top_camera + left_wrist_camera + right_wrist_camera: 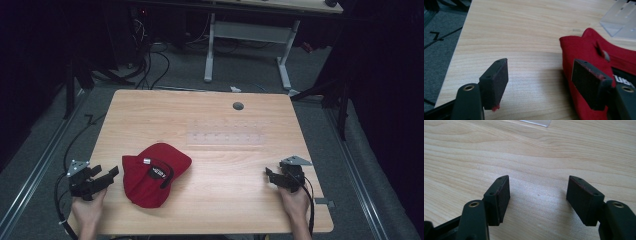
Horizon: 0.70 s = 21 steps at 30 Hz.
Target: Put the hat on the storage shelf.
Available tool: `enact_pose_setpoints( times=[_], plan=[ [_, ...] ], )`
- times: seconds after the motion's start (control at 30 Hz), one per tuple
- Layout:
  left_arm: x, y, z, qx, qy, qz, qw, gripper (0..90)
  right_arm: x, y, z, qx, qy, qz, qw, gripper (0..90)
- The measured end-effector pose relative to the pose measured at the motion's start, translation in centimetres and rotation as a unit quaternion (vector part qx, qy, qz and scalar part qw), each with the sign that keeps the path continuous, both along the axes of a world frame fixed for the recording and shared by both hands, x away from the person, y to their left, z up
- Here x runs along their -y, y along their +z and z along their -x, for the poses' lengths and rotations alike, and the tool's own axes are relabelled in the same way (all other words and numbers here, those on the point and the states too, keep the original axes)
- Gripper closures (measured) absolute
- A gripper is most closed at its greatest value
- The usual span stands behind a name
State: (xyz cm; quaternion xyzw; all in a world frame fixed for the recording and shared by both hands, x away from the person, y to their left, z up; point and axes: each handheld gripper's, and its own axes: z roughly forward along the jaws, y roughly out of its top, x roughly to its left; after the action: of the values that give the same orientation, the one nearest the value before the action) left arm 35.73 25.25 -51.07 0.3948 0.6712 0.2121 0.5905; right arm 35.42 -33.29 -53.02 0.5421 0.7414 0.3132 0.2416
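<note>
So we've got a red cap lying on the near-left part of the wooden bench. It's flopped and a bit crumpled, not holding a proper dome shape. In the high view there's a dark label patch with pale lettering on it, a black strap looping round that patch, and a small silvery bit near the top edge. From the left gripper view the fabric looks like plain bright red cloth with a fold running across it.

Our left gripper sits just left of the cap with its fingers spread wide and nothing clamped; bare wood shows between them, and the cap edge lies behind the right-hand one. Whether that one touches the cloth, we can't tell. Our right gripper is well apart, over on the near-right side, fingers wide open over bare wood. A clear plastic sheet lies beyond the cap.
</note>
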Motion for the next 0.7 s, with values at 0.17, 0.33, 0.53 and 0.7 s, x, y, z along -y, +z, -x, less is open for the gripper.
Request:
enact_pose_setpoints(
  times=[0.17, 0.33, 0.53, 0.7],
  plan=[
    [0.8, 0.5, 0.8, 0.001, -0.026, 0.003, 0.9997, 26.1, 0.0, 0.0, 0.0, 0.000, 0.000, 0.000, 1.0000, 35.7],
    [2.1, 0.2, 0.7, -0.008, -0.044, 0.006, 0.9990, 24.6, 0.0, 0.0, 0.0, 0.000, 0.000, 0.000, 1.0000, 35.6],
    [3.3, -0.4, -0.1, -0.029, -0.060, 0.008, 0.9978, 23.5, 0.0, 0.0, 0.0, 0.000, 0.001, 0.000, 1.0000, 35.3],
    [4.3, -0.7, -0.9, -0.036, -0.068, 0.001, 0.9970, 23.4, 0.0, 0.0, 0.0, -0.001, 0.001, 0.000, 1.0000, 35.3]
  ],
)
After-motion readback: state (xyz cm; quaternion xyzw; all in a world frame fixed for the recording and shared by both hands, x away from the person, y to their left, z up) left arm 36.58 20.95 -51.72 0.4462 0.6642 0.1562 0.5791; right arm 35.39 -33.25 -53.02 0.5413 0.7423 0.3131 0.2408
